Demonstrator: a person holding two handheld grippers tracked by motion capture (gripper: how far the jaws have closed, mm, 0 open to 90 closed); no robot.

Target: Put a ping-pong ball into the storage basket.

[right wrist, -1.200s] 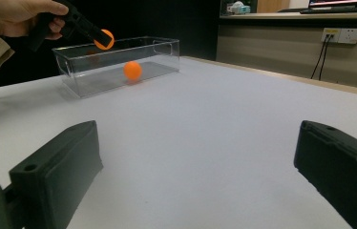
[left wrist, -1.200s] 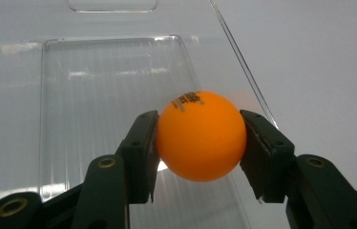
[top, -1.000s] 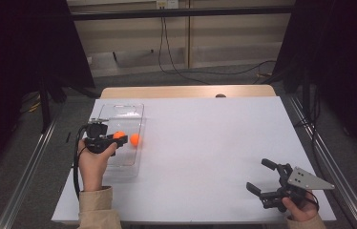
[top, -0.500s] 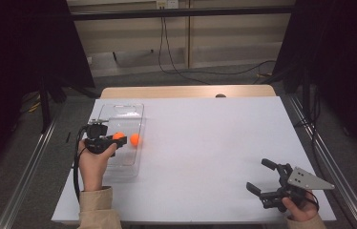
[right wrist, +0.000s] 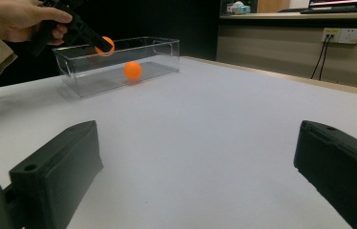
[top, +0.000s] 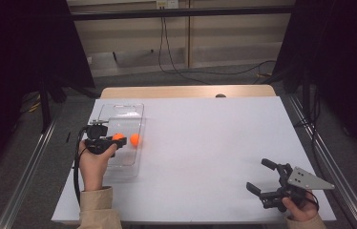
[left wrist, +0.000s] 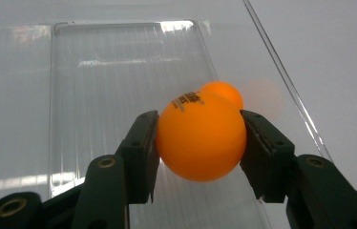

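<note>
Two pairs of tongs are in play, and the risk sits with the left tongs (left wrist: 198,143), which pinch an orange ball (left wrist: 200,138) between their pads, held over the clear box (top: 119,138). The grip looks to be on the ball's widest part, one pad on each side, and the ball is smooth and round. If the squeeze eases unevenly, or the hand tilts, the ball could squirt out sideways instead of dropping straight.

Just beyond the held ball, a second orange ball (left wrist: 224,92) lies on the floor of the box, close against its wall in the left gripper view. A ball let go from this height would likely bounce on the hard plastic, and it might strike the lying ball and knock it about. The box walls are low enough that a lively bounce could carry a ball over the rim onto the white bench (top: 215,143) and away.

Well apart, near the bench's near right corner, the right tongs (top: 267,177) rest spread wide with nothing between them, too far off to catch a stray ball.
</note>
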